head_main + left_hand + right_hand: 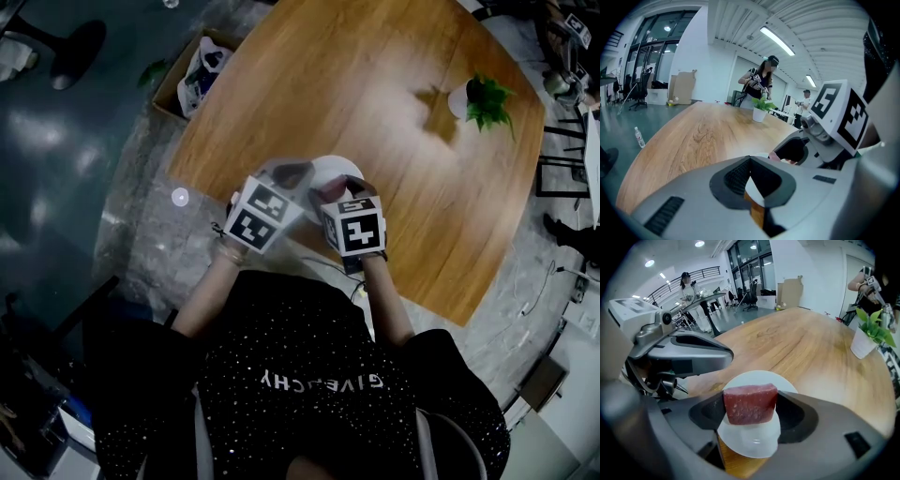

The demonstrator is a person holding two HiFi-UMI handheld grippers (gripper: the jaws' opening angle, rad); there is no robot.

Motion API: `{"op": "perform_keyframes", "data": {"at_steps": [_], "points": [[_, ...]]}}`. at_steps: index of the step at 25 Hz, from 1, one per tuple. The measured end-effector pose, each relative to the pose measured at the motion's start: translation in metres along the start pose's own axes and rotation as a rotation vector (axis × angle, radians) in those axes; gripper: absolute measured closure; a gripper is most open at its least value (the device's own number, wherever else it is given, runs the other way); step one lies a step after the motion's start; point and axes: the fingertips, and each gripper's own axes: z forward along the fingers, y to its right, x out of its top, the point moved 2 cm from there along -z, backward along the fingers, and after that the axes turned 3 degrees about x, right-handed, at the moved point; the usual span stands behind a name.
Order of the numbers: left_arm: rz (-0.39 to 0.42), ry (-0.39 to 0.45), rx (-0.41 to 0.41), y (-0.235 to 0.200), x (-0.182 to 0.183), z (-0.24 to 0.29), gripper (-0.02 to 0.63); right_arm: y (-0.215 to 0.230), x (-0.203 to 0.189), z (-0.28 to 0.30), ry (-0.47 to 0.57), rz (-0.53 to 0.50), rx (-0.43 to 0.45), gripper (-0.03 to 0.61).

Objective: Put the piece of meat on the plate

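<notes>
An open-plan office or lab hall; strip lights point(777, 41) above the left gripper point(751, 158); glass walls point(651, 65) and office chairs point(640, 91) far to its left; a wooden meeting table point(708, 136) ahead.

Open across upper middle: bare wooden table point(356, 84). Blocked at upper right by potted plant point(485, 101). Crowded at lower centre: left gripper point(295, 175), jaws together, just beside right gripper point(333, 192) clamping piece of meat point(750, 403) above plate point(339, 167).

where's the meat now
In the right gripper view the meat is clamped by the right gripper over the white plate near the front edge of the table, with the left gripper to its left.
</notes>
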Motion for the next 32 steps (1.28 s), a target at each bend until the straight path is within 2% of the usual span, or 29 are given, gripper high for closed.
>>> {"op": "perform_keyframes", "data": {"at_steps": [8, 12, 16, 20, 25, 28, 32], "points": [[-0.01, -0.005, 0.01, -0.003, -0.003, 0.005, 0.607, -0.003, -0.007, 0.017, -0.09, -0.071, -0.018, 0.25], [-0.01, -0.006, 0.012, -0.005, -0.003, 0.005, 0.607, 0.003, -0.01, 0.016, -0.147, -0.041, -0.033, 0.265], [-0.011, -0.009, 0.009, -0.006, -0.004, 0.004, 0.607, 0.009, -0.009, 0.012, -0.2, -0.119, -0.083, 0.287], [-0.016, -0.009, -0.003, -0.006, -0.003, 0.004, 0.607, 0.011, -0.009, 0.008, -0.173, -0.083, -0.081, 0.287], [-0.01, -0.004, -0.007, -0.007, 0.0, 0.0, 0.607, 0.006, -0.011, -0.006, -0.146, -0.1, -0.071, 0.285], [-0.005, 0.001, -0.006, -0.004, 0.002, -0.007, 0.607, 0.003, -0.013, -0.024, -0.099, -0.046, -0.069, 0.285], [0.025, 0.017, -0.009, 0.0, 0.012, -0.011, 0.607, 0.013, -0.01, -0.048, 0.023, 0.06, -0.131, 0.287]]}}
